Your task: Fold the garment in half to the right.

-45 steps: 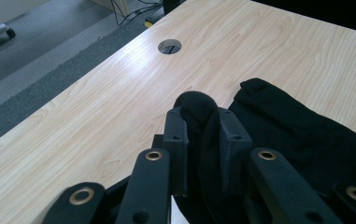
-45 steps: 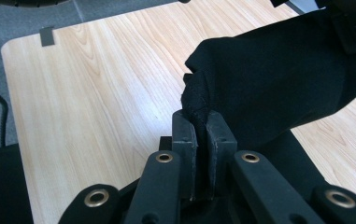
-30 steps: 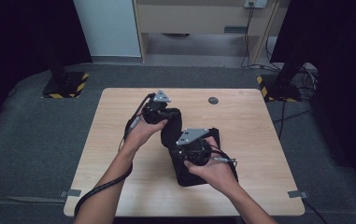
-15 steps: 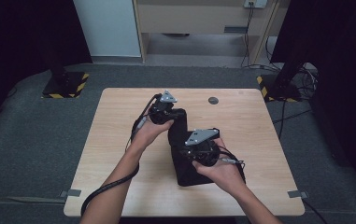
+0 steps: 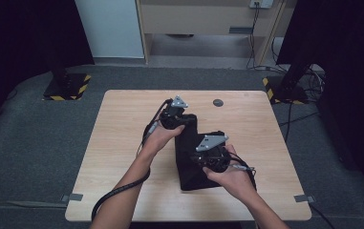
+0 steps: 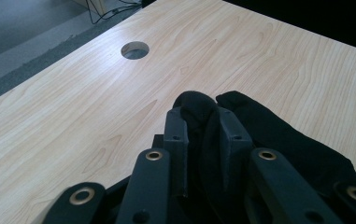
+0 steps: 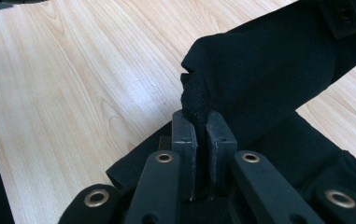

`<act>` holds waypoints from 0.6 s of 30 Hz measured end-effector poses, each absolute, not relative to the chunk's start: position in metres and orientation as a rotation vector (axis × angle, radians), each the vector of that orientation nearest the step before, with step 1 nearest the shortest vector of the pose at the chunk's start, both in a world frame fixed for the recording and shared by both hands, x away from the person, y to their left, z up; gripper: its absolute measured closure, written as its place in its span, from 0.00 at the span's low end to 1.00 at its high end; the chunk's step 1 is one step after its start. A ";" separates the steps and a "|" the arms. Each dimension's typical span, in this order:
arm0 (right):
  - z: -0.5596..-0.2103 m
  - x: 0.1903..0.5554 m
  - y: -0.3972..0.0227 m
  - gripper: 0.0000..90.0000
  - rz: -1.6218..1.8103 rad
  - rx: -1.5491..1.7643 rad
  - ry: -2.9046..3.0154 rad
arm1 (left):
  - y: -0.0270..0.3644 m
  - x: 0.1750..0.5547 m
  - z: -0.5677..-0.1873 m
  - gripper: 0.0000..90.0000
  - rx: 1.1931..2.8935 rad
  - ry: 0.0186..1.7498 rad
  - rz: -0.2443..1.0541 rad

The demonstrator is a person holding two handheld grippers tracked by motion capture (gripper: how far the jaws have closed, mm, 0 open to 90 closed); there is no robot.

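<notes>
I've got the left tool (image 5: 185, 120) clamped on a bunched fold of black cloth (image 5: 194, 164), center of the high view, w/ the right tool (image 5: 207, 155) pinched tight on another fold just below-right. Cloth partly rests on the wooden bench (image 5: 122, 143), lower-center. No labels or writing legible. Round cable hole (image 6: 135, 50) sits upper left in the left gripper view.

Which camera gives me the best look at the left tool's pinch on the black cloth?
The left gripper view: the left tool is shut on a bunched fold of black cloth. The high view shows the cloth's layout on the table; the right gripper view shows it draped.
</notes>
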State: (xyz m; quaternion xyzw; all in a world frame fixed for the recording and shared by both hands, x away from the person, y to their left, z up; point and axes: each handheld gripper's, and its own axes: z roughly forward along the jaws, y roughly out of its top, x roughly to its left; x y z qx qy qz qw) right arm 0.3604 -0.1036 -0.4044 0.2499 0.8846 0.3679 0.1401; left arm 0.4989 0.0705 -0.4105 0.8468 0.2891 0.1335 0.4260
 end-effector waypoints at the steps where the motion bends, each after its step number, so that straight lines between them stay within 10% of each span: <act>1: -0.405 0.360 -0.104 0.94 1.062 0.727 2.556 | 0.070 0.499 -0.411 0.85 2.115 0.726 0.331; 18: -0.413 0.362 -0.113 0.94 1.045 0.747 2.568 | 0.063 0.503 -0.422 0.85 2.113 0.733 0.301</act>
